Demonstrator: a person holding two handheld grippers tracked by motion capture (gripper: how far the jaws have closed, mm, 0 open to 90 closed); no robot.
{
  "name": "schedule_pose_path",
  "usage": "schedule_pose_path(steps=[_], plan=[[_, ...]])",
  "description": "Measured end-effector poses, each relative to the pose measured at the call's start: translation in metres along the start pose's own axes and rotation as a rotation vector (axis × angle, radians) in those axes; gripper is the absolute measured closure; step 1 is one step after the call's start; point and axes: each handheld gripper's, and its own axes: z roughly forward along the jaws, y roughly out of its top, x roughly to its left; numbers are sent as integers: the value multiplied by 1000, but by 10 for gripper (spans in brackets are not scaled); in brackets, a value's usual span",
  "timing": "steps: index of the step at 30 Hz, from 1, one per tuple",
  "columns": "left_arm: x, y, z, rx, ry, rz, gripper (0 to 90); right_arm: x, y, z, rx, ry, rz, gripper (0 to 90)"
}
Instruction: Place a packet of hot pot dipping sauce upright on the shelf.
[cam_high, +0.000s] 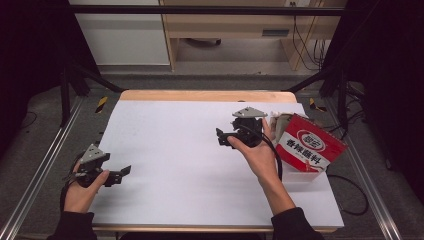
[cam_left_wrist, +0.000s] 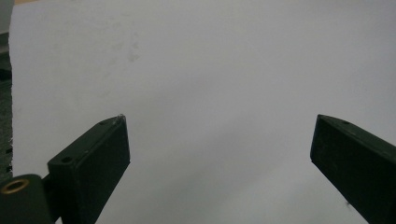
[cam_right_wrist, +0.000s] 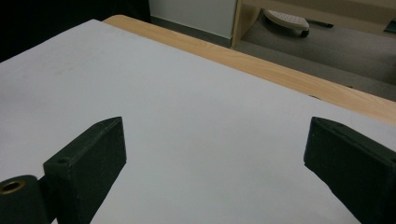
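Observation:
My left gripper (cam_high: 122, 173) rests low over the white sheet (cam_high: 175, 150) near the table's front left corner, held by a hand. Its jaws point right and stand wide apart. In the left gripper view the left gripper (cam_left_wrist: 219, 154) is open, with bare white sheet (cam_left_wrist: 210, 70) between the jaws. My right gripper (cam_high: 220, 137) is held above the sheet at centre right, jaws pointing left. The right gripper (cam_right_wrist: 215, 154) is open too, with nothing in it. A red and white snack bag (cam_high: 311, 145) with printed characters leans at the table's right edge, just right of that hand.
The wooden table edge (cam_high: 200, 95) runs along the far side and appears as the wooden edge (cam_right_wrist: 280, 74) in the right gripper view. A clear container (cam_high: 306, 176) seems to sit under the bag. Metal frame rails (cam_high: 40, 165) flank the table. Shelving stands behind on the floor.

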Motion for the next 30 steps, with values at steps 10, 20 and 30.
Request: schedule_pose_path(steps=[10,20,30], plan=[[0,0,0,0,0,0,48,3,-23,1,21,-1,5,61],[0,0,1,1,0,1,48,2,-37,2,37,0,6,60],[0,-1,2,8,3,2,48,-1,-55,3,57,1,13,59]])
